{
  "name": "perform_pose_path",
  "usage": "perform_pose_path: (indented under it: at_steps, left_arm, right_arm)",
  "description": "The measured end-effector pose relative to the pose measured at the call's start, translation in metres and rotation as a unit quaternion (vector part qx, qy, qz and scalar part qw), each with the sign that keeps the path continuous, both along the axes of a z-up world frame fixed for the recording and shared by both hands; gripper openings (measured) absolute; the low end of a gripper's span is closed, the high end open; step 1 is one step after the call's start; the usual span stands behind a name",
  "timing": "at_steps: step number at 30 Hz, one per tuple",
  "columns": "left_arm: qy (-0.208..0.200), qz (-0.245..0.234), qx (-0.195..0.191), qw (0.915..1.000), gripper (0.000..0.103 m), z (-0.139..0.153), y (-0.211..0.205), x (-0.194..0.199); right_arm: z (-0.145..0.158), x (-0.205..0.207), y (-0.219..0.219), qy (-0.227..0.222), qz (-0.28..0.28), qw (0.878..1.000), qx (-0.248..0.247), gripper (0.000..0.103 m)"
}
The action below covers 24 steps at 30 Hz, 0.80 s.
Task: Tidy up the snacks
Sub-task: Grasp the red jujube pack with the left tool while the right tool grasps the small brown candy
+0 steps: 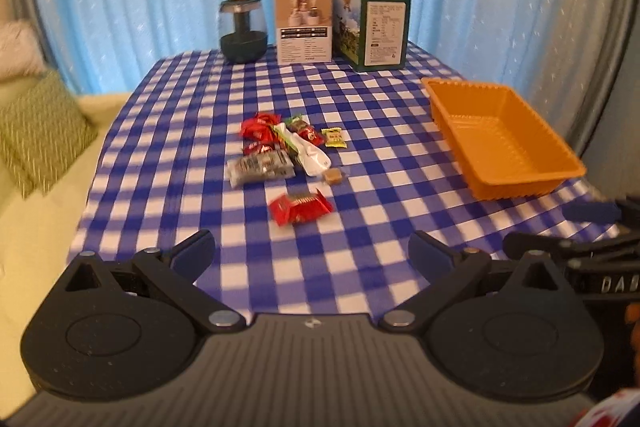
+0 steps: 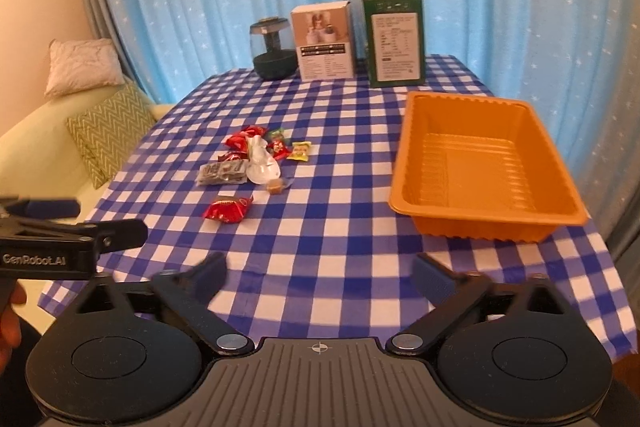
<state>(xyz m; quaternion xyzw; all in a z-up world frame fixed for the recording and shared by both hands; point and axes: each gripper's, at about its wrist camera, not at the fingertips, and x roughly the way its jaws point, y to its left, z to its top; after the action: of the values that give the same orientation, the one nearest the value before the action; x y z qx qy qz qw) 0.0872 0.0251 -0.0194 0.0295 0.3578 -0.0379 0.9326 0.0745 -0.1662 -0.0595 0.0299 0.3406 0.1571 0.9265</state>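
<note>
- Both tongs, left (image 1: pixel 312 247) and right (image 2: pixel 320 269), gape empty above the counter (image 2: pixel 328 227);
- red snack packet (image 2: pixel 228 209) lies at 11 o'clock of the right tongs, nearest of the snack pile (image 2: pixel 256 157); orange tray (image 2: pixel 480 163) at 1 o'clock, empty;
- likely light, crinkly, slippery; pinch across its puffy middle.

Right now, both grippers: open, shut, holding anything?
Left gripper: open, nothing between the fingers.
Right gripper: open, holding nothing.
</note>
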Motion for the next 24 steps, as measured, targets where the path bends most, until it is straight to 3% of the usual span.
perform_pose_path:
  at_steps: [2, 7, 15, 18, 24]
  left_arm:
    - [0.005, -0.017, 0.012, 0.9998, 0.094, -0.01, 0.005, 0.016]
    - [0.026, -0.063, 0.037, 0.9969, 0.089, -0.044, 0.018, 0.053]
    - [0.041, -0.135, 0.072, 0.9874, 0.078, -0.088, 0.028, 0.105]
    - [0.051, -0.144, 0.058, 0.9866, 0.072, -0.097, 0.031, 0.122]
    - [0.055, -0.18, 0.08, 0.979, 0.059, -0.106, 0.028, 0.149]
  right_arm:
    - [-0.009, 0.016, 0.003, 0.006, 0.005, 1.0, 0.001, 0.085]
    - [-0.037, 0.056, 0.014, 0.018, 0.033, 0.999, -0.001, 0.071]
    - [-0.073, 0.112, 0.038, 0.023, 0.069, 0.997, -0.027, 0.07]
    - [-0.083, 0.128, 0.046, 0.033, 0.076, 0.996, -0.029, 0.07]
    - [-0.093, 0.147, 0.059, 0.04, 0.075, 0.996, -0.039, 0.07]
